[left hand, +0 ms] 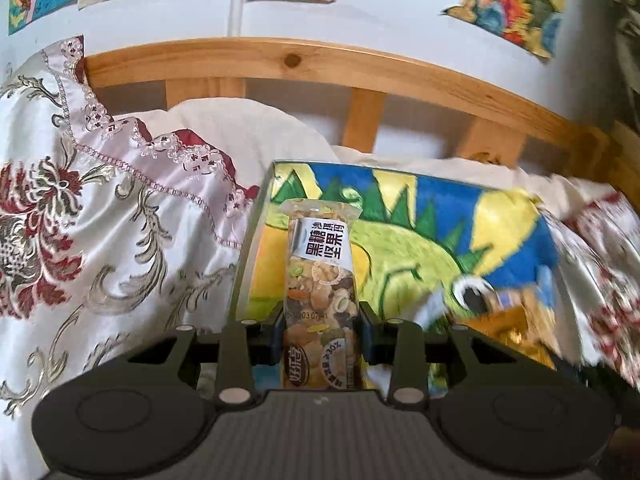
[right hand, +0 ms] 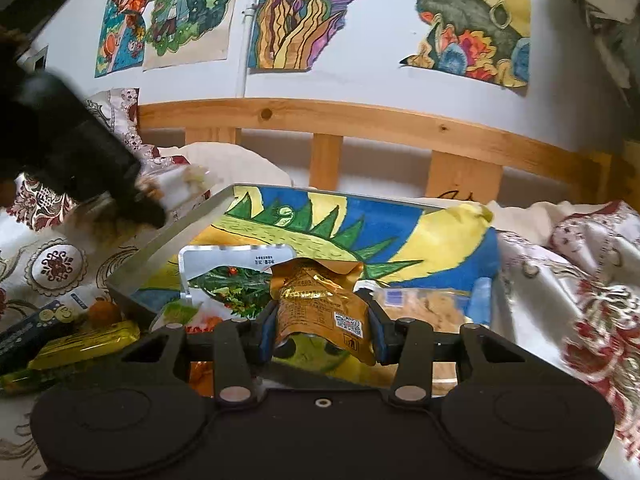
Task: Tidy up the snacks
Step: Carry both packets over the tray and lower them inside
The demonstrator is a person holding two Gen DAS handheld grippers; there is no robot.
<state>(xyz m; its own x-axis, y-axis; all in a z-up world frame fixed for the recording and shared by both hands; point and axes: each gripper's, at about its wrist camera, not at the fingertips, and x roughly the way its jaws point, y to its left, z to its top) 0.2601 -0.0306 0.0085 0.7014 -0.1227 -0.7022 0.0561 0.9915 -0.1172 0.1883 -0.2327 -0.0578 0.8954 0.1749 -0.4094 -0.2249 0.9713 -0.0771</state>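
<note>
My left gripper (left hand: pixel 320 328) is shut on a clear nut bar packet (left hand: pixel 320 272) and holds it over the left end of a metal tray (left hand: pixel 250 248) lined with a dinosaur drawing. My right gripper (right hand: pixel 322 328) is shut on a gold snack pouch (right hand: pixel 320 300) above the tray's (right hand: pixel 176 224) near end. In the right wrist view a white packet with a green picture (right hand: pixel 232 280) and a biscuit packet (right hand: pixel 424 304) lie in the tray. The left gripper (right hand: pixel 148 200) shows there at upper left with its packet. The gold pouch shows blurred in the left wrist view (left hand: pixel 508 320).
The tray lies on a bed with a floral satin cover (left hand: pixel 100 240). A wooden headboard (left hand: pixel 360 68) and a wall with drawings stand behind. In the right wrist view a yellow packet (right hand: pixel 84 344) and a dark box (right hand: pixel 32 328) lie on the cover left of the tray.
</note>
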